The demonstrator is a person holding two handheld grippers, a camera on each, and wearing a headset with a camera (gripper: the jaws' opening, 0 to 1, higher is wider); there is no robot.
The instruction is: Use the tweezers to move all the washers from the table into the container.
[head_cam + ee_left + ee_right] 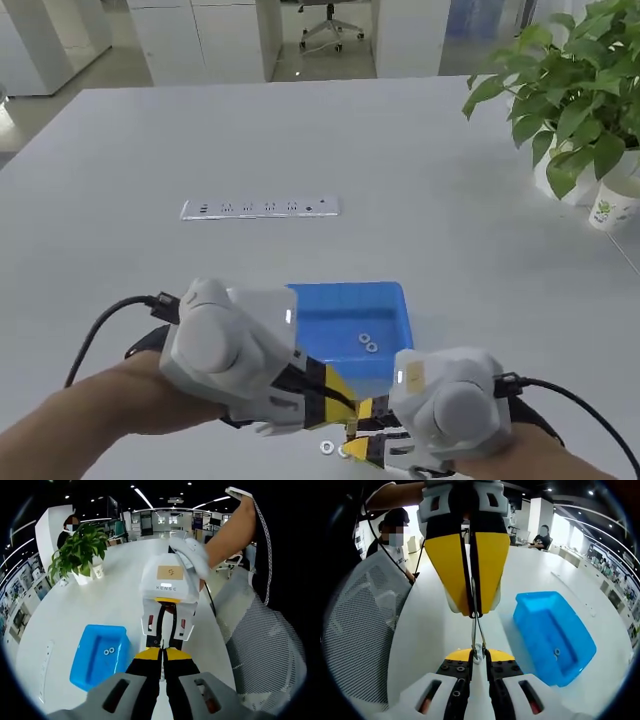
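Your right gripper (pixel 477 656) clamped on the tweezers (pixel 475 630), your left gripper (pixel 472 614) pinching their other end, both just beside the blue container (pixel 526 620), two washers (pixel 368 343) inside it, a third washer (pixel 327 447) just outside.

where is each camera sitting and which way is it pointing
Head view: on the headset, facing forward and down at the table, blue container, left gripper and right gripper; both forearms show.
Left gripper view: on the left gripper, looking along its own claw straight at the right gripper; the arm holding it shows.
Right gripper view: on the right gripper, facing the left gripper's yellow claw, the tweezers between them.
Shared: all three see the blue container holding washers.
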